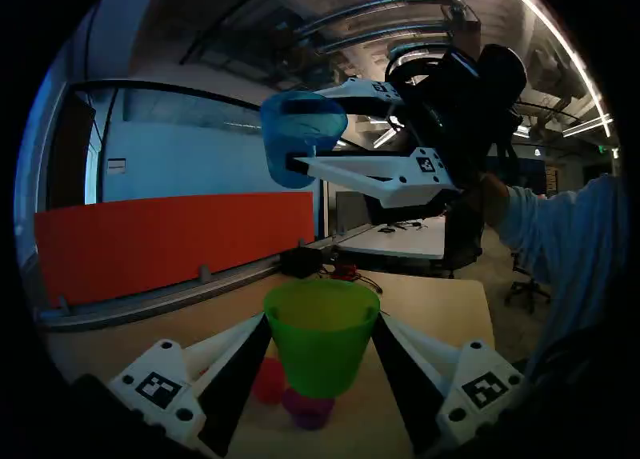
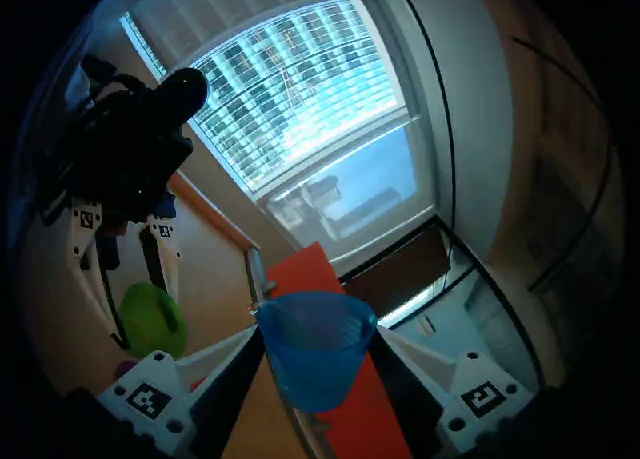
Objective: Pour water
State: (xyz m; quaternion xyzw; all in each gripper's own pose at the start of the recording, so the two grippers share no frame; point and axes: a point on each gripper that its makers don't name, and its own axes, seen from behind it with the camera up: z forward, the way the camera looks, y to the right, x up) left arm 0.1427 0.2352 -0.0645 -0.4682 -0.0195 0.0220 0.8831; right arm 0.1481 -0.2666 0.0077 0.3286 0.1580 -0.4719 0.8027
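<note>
The green cup point(image 1: 322, 347) is pinched between the two fingers of the left gripper point(image 1: 322, 323), low and central in the left gripper view. Both fingers are pressed against its sides, and its open mouth is turned upward. It is held over the pale wooden table point(image 1: 432, 299). Beneath it a pink object point(image 1: 270, 379) and a purple object point(image 1: 308, 407) can be seen, though what they are cannot be told.

Higher up in that view, the blue cup point(image 1: 302, 135) is gripped by the right gripper point(image 1: 292, 135), one finger above it and one below. It is held well above the green cup and apart from it, and its exact tilt cannot be made out. The right gripper is carried by a hand point(image 1: 488, 199) in a light sleeve point(image 1: 560, 219).

In the right gripper view the blue cup is seen clamped between that gripper's own fingers, its mouth facing the camera. The green cup is seen lower left, the window blinds point(image 2: 296, 83) are seen overhead, and an orange panel point(image 2: 336, 363) is seen behind the cup.
</note>
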